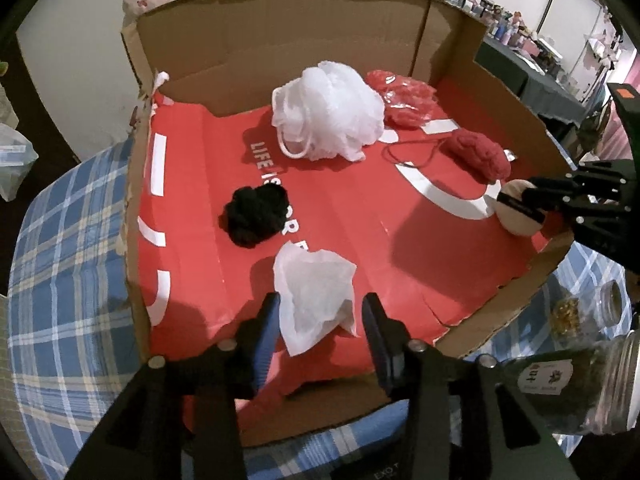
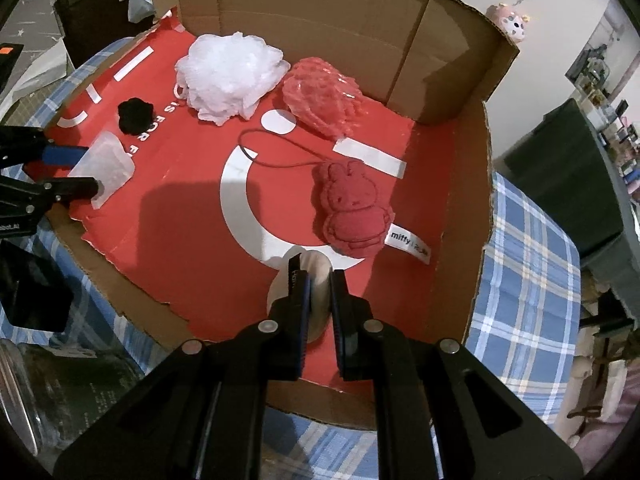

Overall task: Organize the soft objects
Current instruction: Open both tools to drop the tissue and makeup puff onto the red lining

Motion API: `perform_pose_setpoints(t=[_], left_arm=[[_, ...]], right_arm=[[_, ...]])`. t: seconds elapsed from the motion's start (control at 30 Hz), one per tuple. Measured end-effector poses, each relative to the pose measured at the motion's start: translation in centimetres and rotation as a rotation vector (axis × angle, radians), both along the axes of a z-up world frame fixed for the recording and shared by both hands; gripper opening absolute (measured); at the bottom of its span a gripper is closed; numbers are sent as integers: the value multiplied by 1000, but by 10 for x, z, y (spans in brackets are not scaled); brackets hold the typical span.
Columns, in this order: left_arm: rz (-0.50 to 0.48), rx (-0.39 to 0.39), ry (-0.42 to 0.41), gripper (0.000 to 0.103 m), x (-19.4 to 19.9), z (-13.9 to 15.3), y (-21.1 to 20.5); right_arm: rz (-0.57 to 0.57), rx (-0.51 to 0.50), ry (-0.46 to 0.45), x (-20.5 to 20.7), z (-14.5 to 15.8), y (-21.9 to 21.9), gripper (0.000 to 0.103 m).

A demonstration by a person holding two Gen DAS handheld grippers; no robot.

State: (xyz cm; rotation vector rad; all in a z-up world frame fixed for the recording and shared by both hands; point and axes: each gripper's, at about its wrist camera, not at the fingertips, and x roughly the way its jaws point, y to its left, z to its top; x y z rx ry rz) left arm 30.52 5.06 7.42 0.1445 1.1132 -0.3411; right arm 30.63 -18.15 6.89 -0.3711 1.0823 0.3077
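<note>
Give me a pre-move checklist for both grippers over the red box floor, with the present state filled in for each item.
1. Right gripper clamped on the round powder puff: ok.
2. Left gripper jaws apart around the white tissue: ok.
3. Left pads pressing the tissue: not ok, gaps show.
4. Puff lifted off the box floor: cannot tell.
5. Red bunny plush apart from the right gripper: ok.

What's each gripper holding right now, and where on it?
Right gripper is shut on the powder puff, pinched across its flat faces, at the near edge. Left gripper is open around the tissue, holding nothing.
</note>
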Motion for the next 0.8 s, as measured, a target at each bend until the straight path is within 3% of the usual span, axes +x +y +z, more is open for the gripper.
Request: perform_pose_setpoints(t=[0.13,0.2,0.4,0.8], left_arm=[[-10,-17,-5,60,-2,5,-3],[-10,-5,-30,72,-5,9,-4],[4,-24,-75,78,-14,23,1],[4,-65,-137,79,-42,48,2]], right_arm=[[-4,-6,6,0,1,-1,11],[-3,-4,10,0,1,-2,11],[-11,4,7,-3,5,-4,12],[-29,52,-11,-5,13,-7,13]])
